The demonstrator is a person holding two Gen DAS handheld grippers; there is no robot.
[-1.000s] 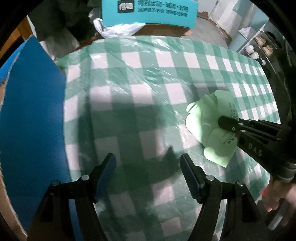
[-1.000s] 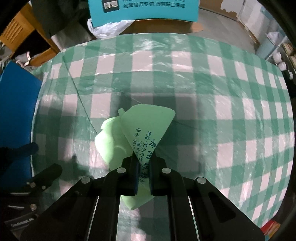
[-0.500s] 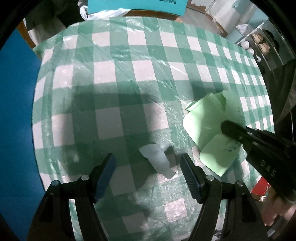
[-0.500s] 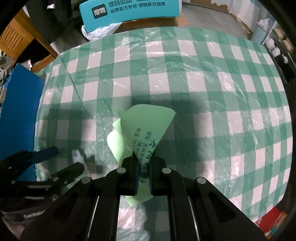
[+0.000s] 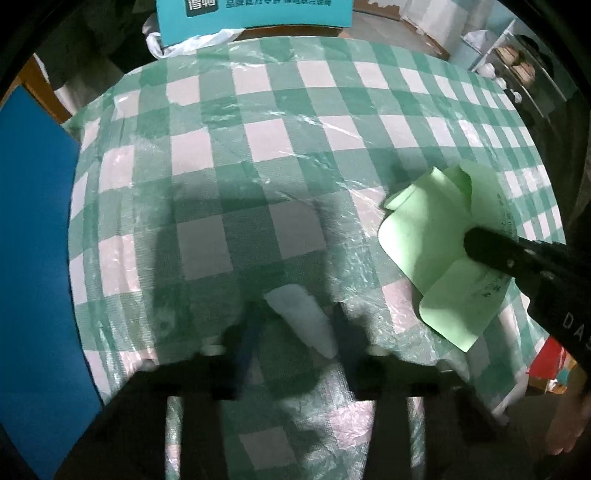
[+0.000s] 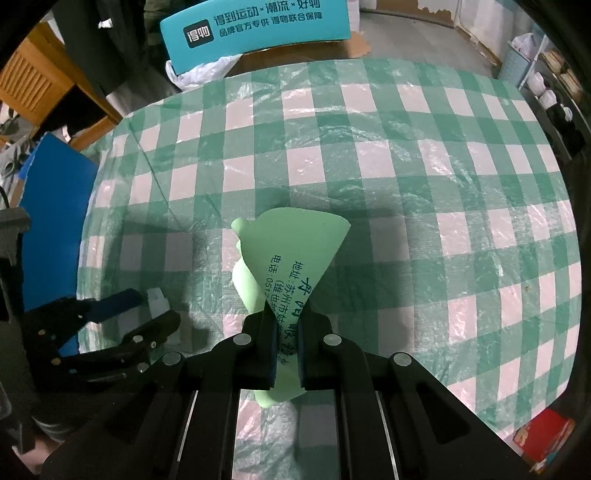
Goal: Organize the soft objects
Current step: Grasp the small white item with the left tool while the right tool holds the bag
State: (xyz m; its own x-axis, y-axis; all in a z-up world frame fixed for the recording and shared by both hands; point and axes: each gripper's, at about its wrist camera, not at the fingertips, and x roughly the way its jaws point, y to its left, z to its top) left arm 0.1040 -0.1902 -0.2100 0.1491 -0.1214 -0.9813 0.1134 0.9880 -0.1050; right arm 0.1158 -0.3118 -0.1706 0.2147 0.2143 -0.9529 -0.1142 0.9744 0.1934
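The left gripper (image 5: 295,332), wide a second before, was closing around a white scrap (image 5: 303,317); the right gripper (image 6: 284,347) clenched the green cloth (image 6: 291,254), so both pieces looked nearly secured.

You see a green checked tablecloth (image 6: 406,184) under clear plastic; beyond the table's far edge stand a teal box (image 6: 258,26) and a white plastic bag (image 6: 199,74).
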